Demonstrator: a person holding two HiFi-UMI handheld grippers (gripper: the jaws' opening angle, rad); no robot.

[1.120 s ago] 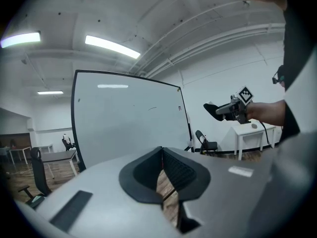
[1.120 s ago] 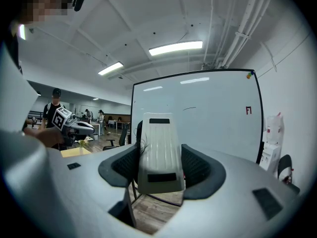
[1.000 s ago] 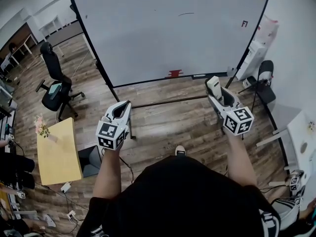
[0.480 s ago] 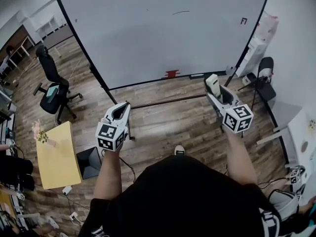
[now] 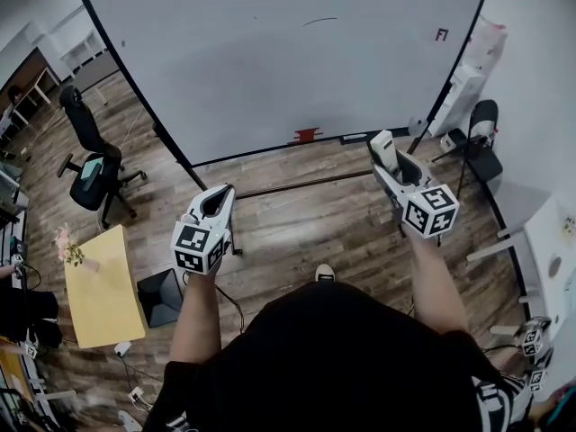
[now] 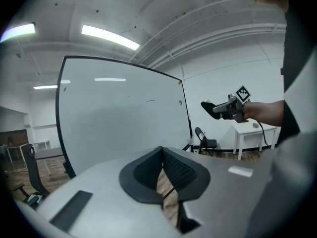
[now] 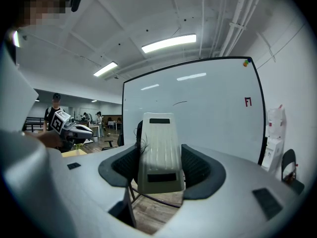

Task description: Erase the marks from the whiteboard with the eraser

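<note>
A: Currently clamping white ribbed plastic eraser (image 7: 159, 150) in right tongs (image 5: 394, 169), well apart from large black-framed whiteboard (image 5: 270, 79).
B: Noted. Left tongs (image 6: 163, 174) clenched, empty. Black stroke (image 5: 319, 22), red mark (image 5: 441, 34) unerased.

My right tongs (image 7: 159, 162) have a matt grey plastic shell and black pads (image 7: 197, 171) with a fine rough grain; my left tongs (image 6: 162, 170) look the same. The eraser (image 7: 158, 143) is pale, smooth plastic with a ribbed back. Far ahead, the whiteboard (image 5: 288, 70) is smooth and glossy, mirroring the ceiling lights (image 7: 168, 42). The floor (image 5: 297, 214) is wood planking with a dull sheen. The bench (image 5: 103, 286) at the near left has a smooth matt yellow top.
</note>
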